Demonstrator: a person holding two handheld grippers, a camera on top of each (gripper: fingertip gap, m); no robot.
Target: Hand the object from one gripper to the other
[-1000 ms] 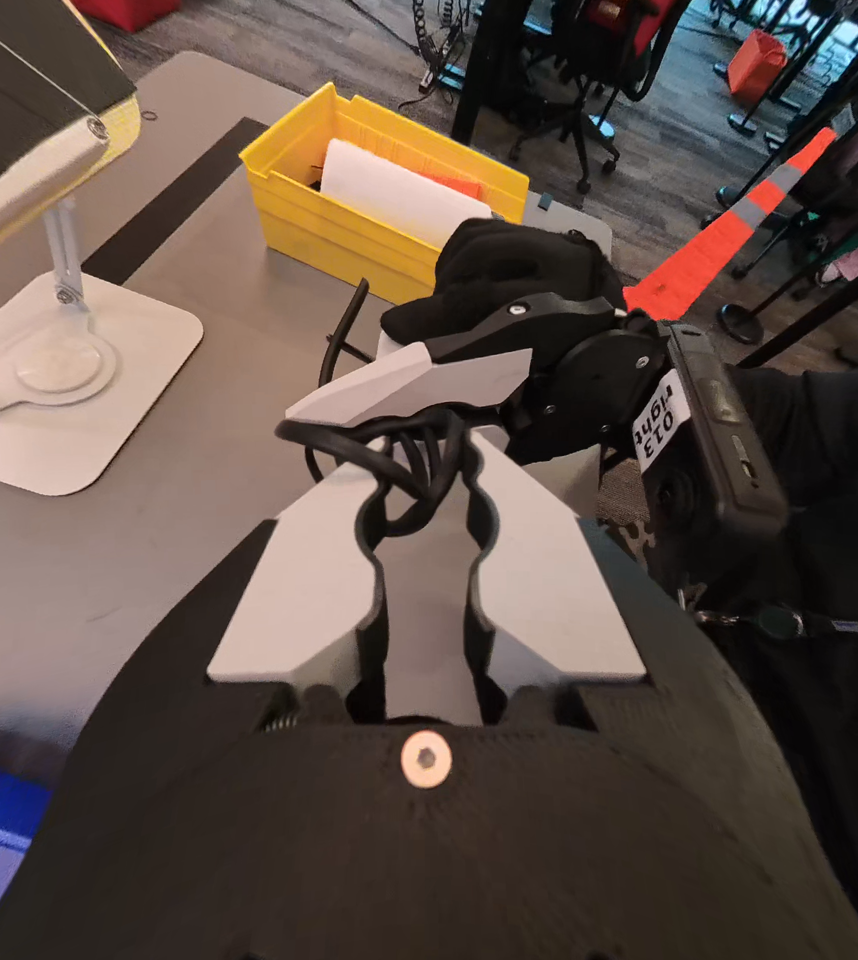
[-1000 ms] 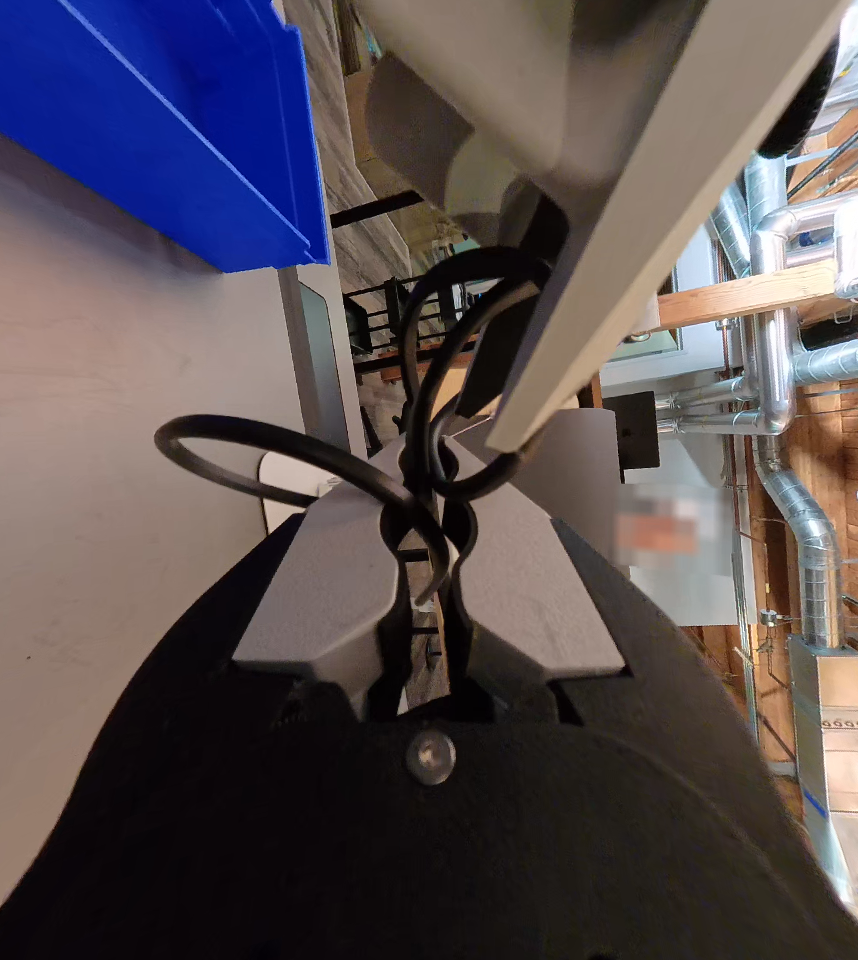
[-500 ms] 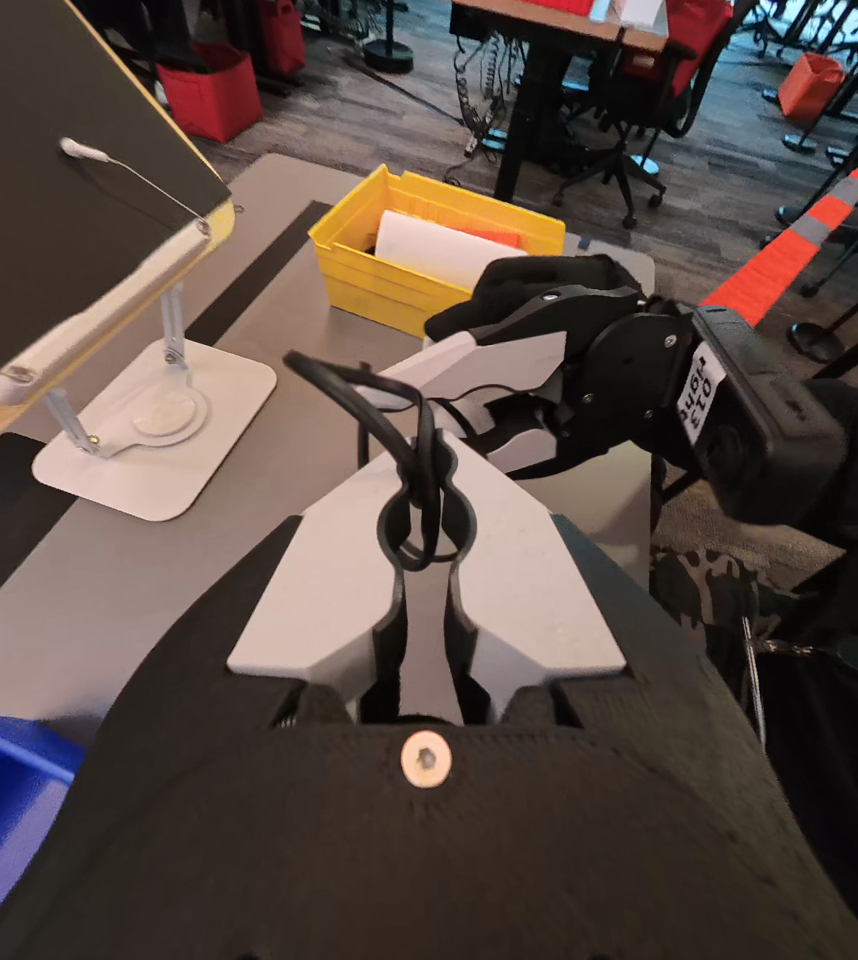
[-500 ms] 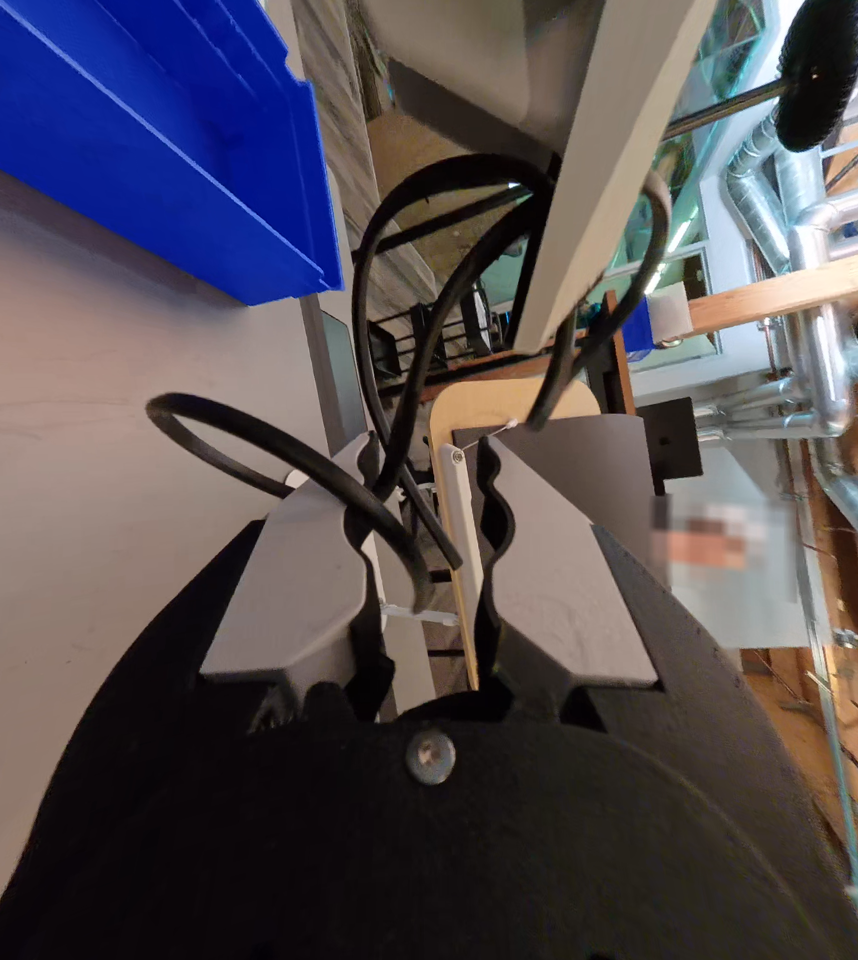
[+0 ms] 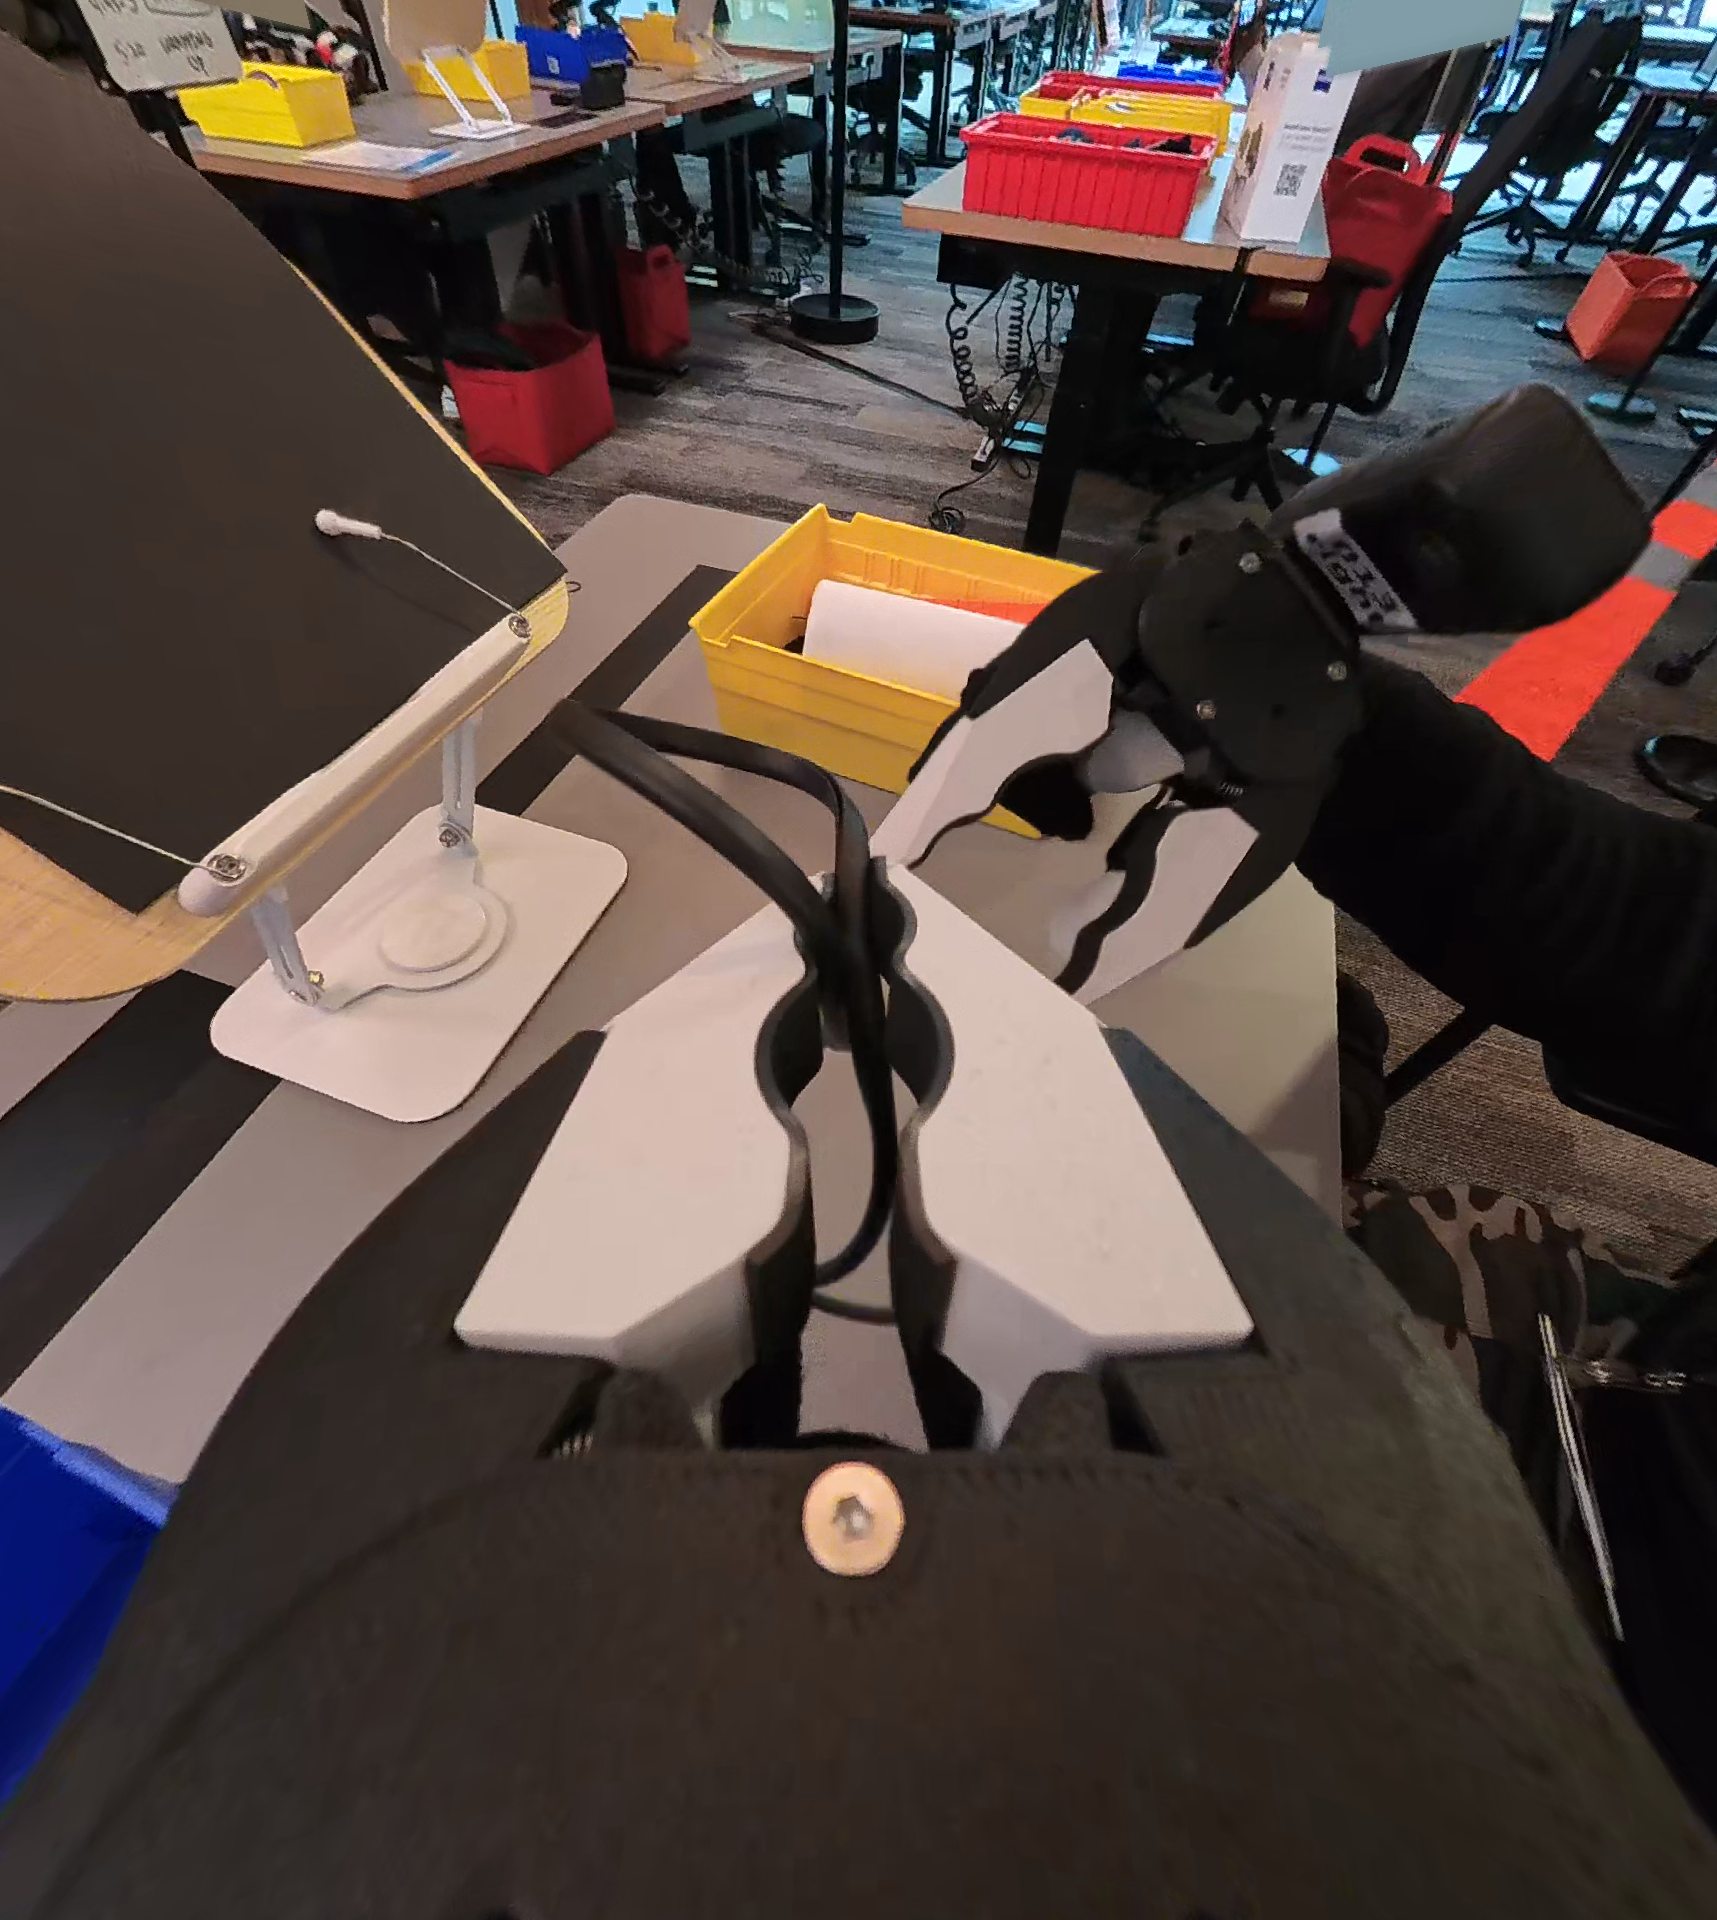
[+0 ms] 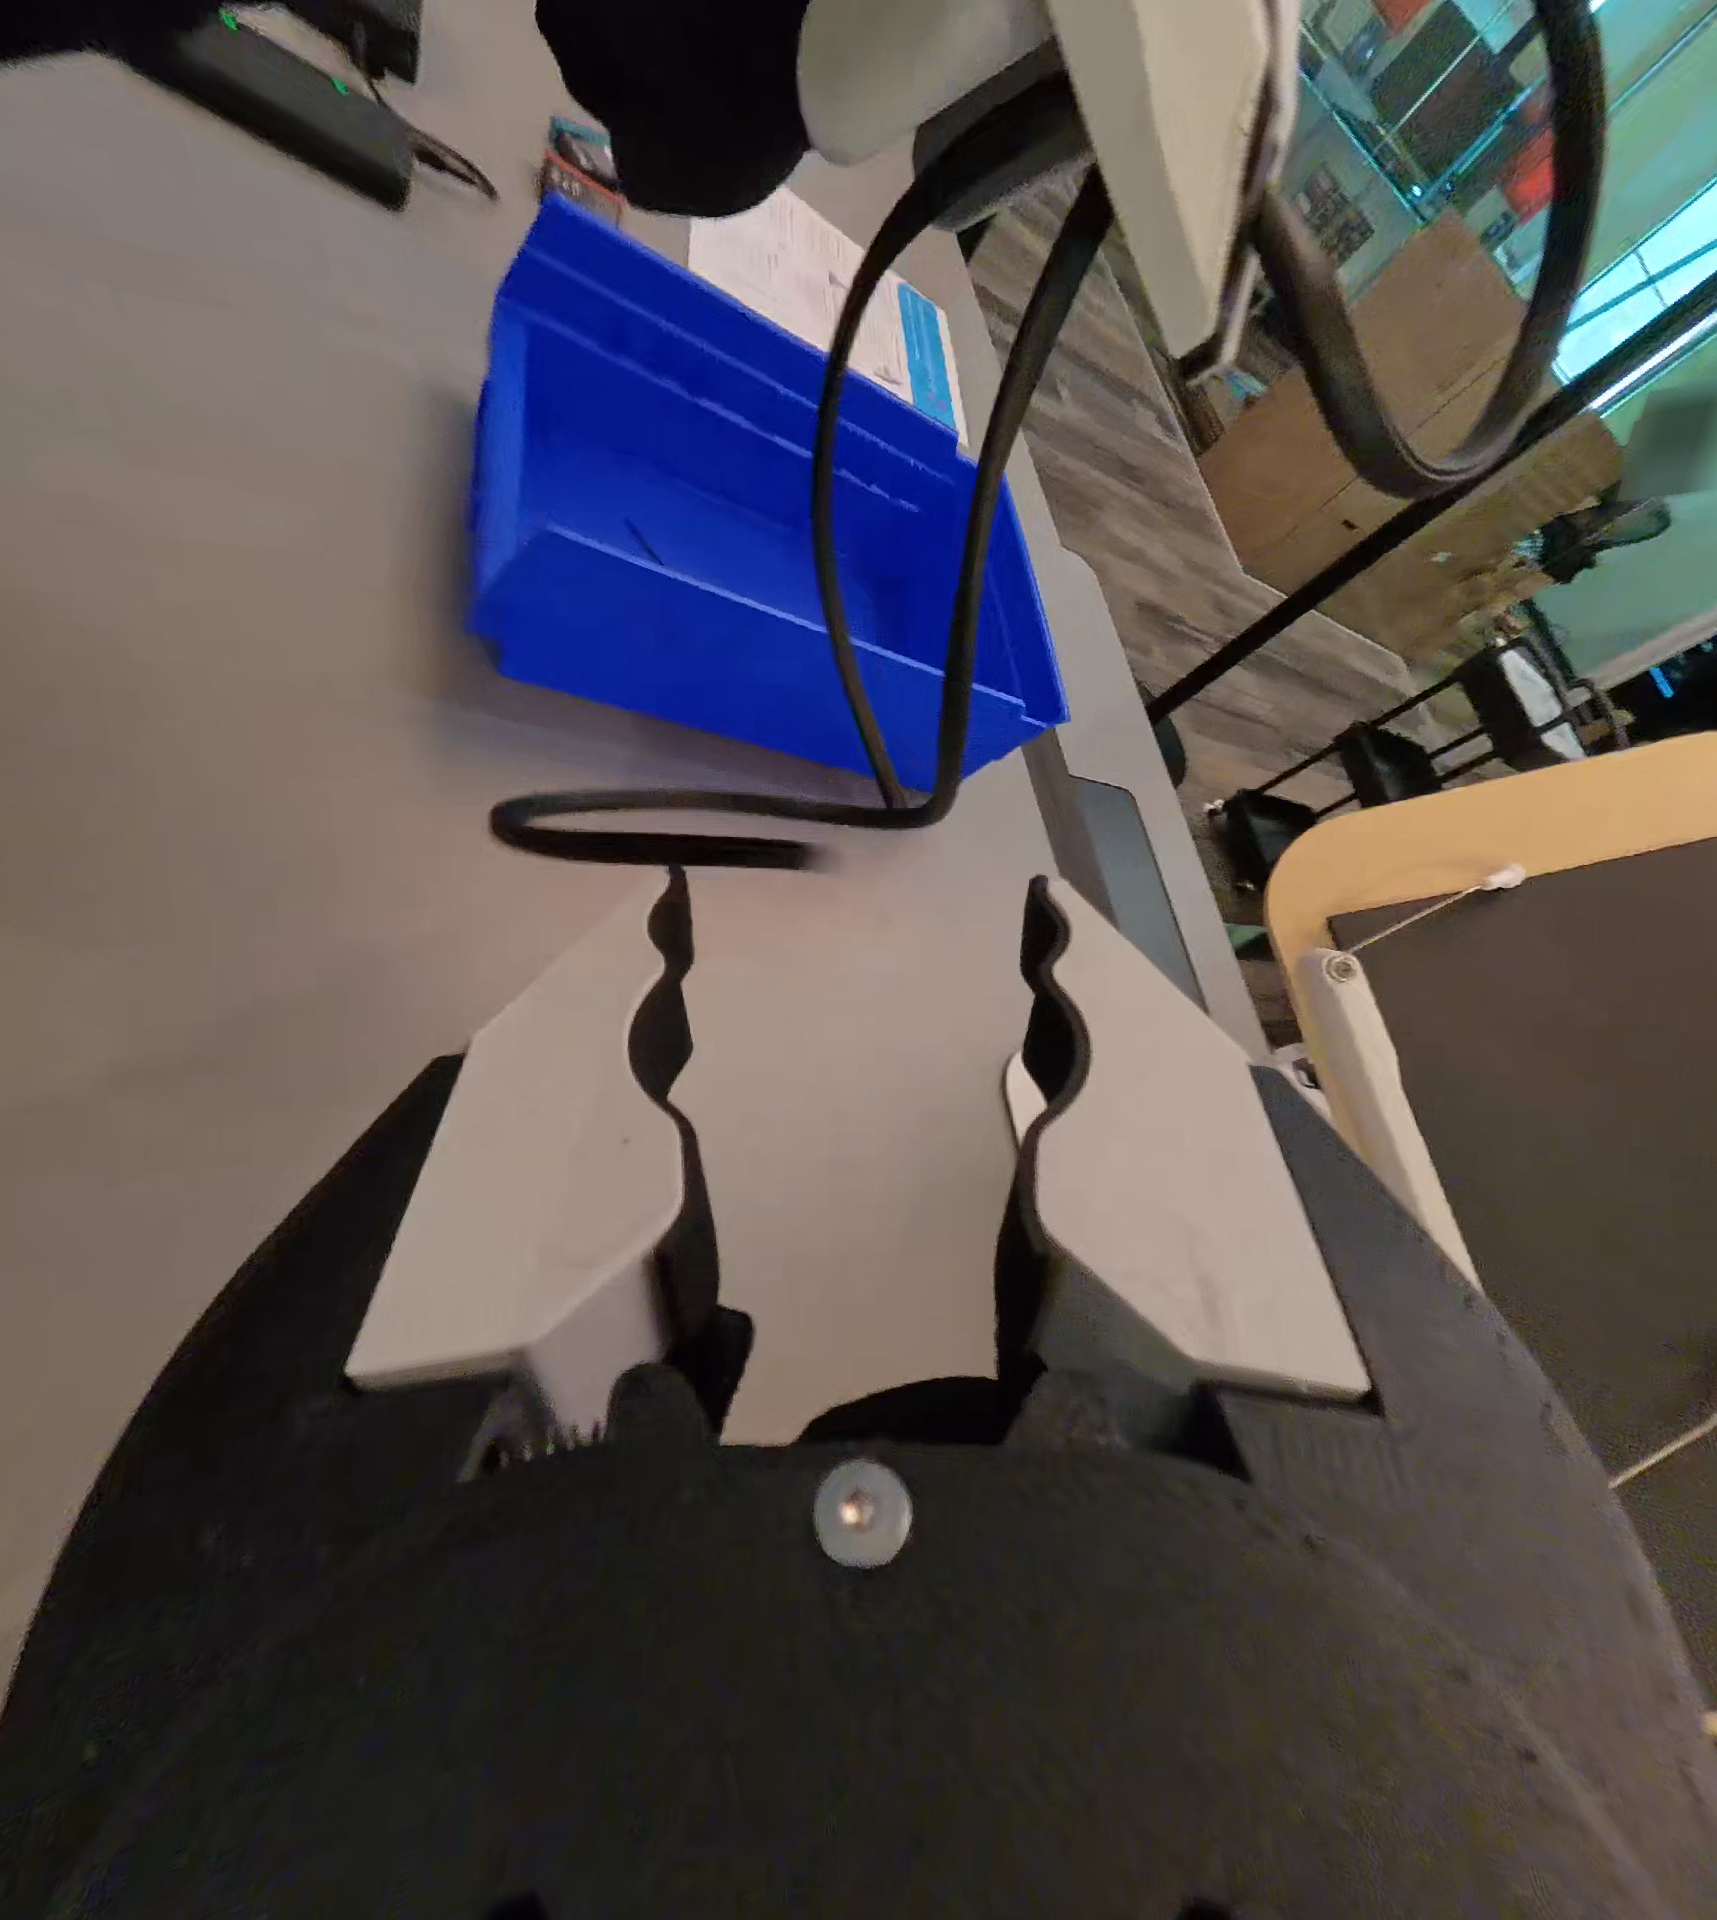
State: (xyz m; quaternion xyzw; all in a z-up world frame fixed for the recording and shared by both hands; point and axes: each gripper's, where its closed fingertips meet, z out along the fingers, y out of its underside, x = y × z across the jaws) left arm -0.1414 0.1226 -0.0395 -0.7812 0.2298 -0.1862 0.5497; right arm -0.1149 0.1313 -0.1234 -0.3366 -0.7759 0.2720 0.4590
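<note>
Clenching the black cable point(image 5: 838, 940), the left gripper point(image 5: 859, 904) hovers before the yellow bin point(image 5: 812, 681) holding a white roll point(image 5: 901, 644), right gripper point(image 6: 854, 894) released.

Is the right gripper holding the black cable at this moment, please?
No, the right gripper stands wide open with nothing between its fingers, while the black cable is clamped in the left gripper.
</note>
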